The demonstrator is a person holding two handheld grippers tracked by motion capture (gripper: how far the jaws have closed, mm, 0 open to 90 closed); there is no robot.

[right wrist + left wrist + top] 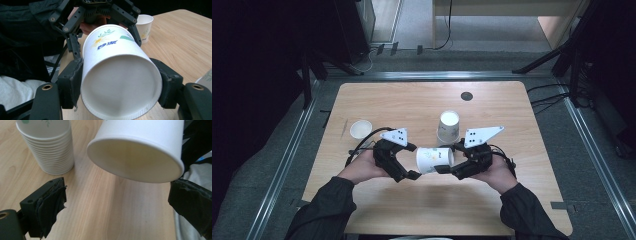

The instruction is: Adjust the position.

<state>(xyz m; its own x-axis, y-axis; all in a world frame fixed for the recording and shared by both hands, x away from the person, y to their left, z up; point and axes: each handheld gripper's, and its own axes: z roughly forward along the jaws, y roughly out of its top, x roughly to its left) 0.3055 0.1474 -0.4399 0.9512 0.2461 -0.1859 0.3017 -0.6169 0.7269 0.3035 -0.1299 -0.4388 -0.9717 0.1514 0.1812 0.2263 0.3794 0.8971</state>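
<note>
White paper cup (434,160) lies on its side in the air above the desk's (377,100) near edge, base clamped by the right gripper (443,168) — its long axis runs level, mouth toward the left gripper (412,161), whose jaws stand wide and empty. Likely just pulled from the cup stack (447,127) — a lone cup (360,129) waits by the left edge.

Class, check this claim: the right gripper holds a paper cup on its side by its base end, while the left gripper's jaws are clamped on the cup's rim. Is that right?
Not quite. The left gripper is open: the left gripper view shows its pads apart, clear of the paper cup's rim. The right gripper does hold the cup by its base end.
</note>
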